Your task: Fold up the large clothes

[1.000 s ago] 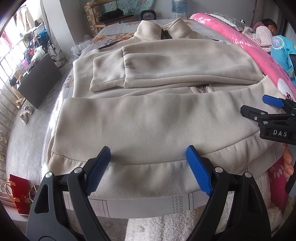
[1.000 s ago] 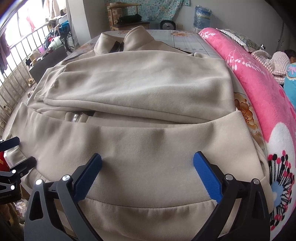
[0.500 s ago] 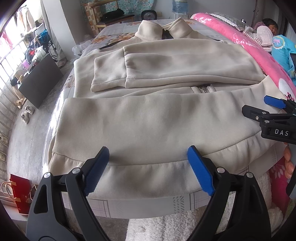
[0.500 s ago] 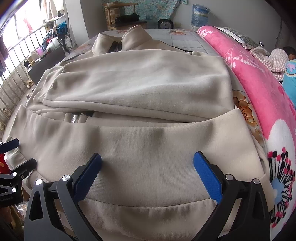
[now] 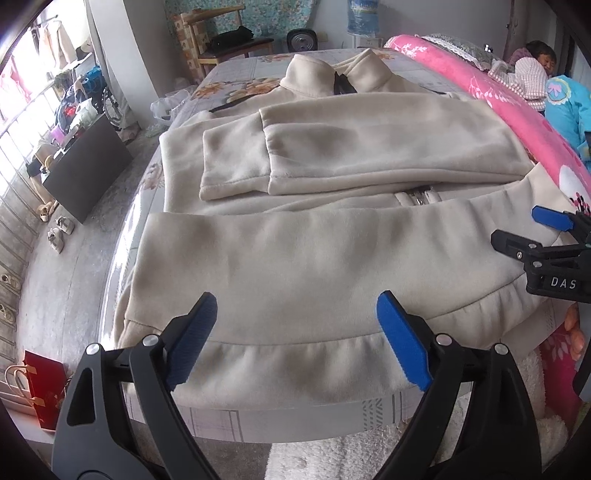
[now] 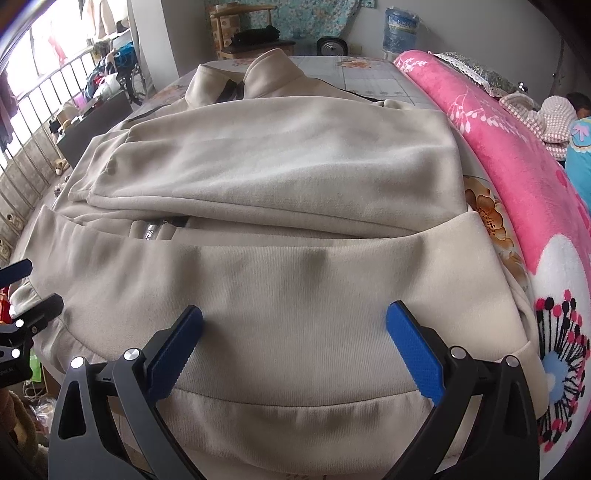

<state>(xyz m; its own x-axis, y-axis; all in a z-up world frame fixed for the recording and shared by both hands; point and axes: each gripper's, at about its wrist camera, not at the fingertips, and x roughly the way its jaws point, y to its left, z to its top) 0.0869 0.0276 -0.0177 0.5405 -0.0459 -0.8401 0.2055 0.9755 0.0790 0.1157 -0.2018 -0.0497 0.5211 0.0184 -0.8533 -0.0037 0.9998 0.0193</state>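
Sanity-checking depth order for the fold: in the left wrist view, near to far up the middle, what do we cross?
Left gripper, open → jacket hem band → folded-up lower panel → zipper pull → sleeve laid across the chest → collar → bed sheet → small fan.

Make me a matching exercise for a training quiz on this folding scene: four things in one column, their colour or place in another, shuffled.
Things:
1 jacket
2 blanket
3 gift bag
4 water bottle

Descriptions:
A pink, along the bed's right side
B red, on the floor
C beige, spread on the bed
D blue, by the far wall

Pairs: 1-C, 2-A, 3-B, 4-D
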